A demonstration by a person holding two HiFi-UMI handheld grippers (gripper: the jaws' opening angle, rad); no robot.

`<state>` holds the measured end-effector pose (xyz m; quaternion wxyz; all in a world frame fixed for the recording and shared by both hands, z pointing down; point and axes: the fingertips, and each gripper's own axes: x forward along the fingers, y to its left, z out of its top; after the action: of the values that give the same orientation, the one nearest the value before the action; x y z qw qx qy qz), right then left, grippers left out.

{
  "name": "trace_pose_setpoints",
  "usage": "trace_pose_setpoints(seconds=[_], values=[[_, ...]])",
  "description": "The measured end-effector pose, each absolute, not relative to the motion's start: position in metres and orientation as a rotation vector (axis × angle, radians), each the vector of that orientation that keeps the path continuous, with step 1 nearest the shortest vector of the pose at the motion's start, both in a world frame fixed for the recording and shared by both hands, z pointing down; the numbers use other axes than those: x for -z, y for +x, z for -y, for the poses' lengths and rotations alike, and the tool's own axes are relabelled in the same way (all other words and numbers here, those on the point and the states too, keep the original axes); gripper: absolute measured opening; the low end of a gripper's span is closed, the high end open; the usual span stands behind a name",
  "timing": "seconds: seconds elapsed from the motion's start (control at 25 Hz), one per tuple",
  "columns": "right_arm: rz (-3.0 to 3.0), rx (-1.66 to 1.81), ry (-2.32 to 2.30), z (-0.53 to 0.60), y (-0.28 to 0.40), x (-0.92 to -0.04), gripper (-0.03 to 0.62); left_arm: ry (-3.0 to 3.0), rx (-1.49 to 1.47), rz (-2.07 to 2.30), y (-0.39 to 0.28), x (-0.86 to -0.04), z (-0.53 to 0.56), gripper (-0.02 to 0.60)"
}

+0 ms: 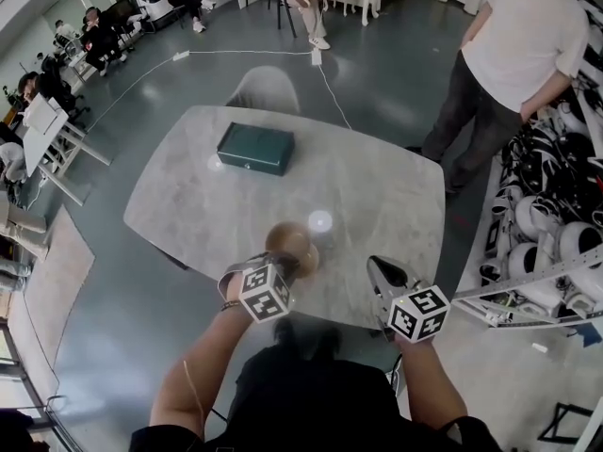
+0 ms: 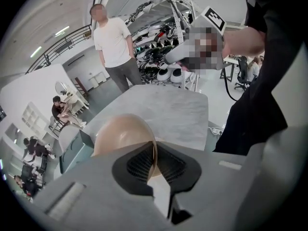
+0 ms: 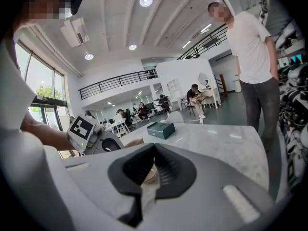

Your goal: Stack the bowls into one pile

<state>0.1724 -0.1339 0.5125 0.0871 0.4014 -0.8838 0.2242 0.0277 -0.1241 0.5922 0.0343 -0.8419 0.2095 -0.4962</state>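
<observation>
The left claw (image 2: pixel 154 147) is pinched on the thin rim of a tan bowl (image 2: pixel 120 136), one pad inside the wall and one outside. That is a sensible hold for a shallow dish, since it leaves the underside free to drop into another. In the head view the bowl (image 1: pixel 285 236) sits near the front edge of the marble worktop (image 1: pixel 377 186), right in front of the left claw (image 1: pixel 281 267). A paler rim pokes out at its lower right, which I take to be a second bowl (image 1: pixel 311 257) under it, so the pile looks to be forming here. The right claw (image 3: pixel 153 149) has its pads drawn together with nothing gripped, and the tan shape seen through the gap below its tips lies beyond them. In the head view the right claw (image 1: pixel 377 266) is parked well to the side of the bowls, probably to keep clear of the stacking. A green box (image 1: pixel 255 148) lies farther back on the worktop, apart from all this. Motion blur smears the bowls in the head view, so I cannot tell whether the held bowl is seated in the lower one or hangs just above it, nor how many bowls lie beneath. The left claw's own body hides the bowl's base in its view.
</observation>
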Motion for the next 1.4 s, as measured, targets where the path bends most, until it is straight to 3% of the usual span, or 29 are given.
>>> trace_pose_setpoints(seconds=[1.0,1.08,1.16,1.4], values=[[2.522,-0.702,1.315,0.105,0.165,-0.519,0.003,-2.62,1.657,-0.331,0.026,-0.677,0.113,0.029],[2.52,-0.703,1.321,0.107,0.165,-0.519,0.003,-2.632,1.657,-0.304,0.028,-0.678,0.111,0.059],[2.52,-0.701,1.33,0.108,0.163,-0.518,0.003,-2.646,1.652,-0.284,0.029,-0.678,0.108,0.141],[2.527,-0.677,1.359,0.119,0.159,-0.508,0.003,-2.737,1.522,-0.387,0.025,-0.649,0.124,0.143]])
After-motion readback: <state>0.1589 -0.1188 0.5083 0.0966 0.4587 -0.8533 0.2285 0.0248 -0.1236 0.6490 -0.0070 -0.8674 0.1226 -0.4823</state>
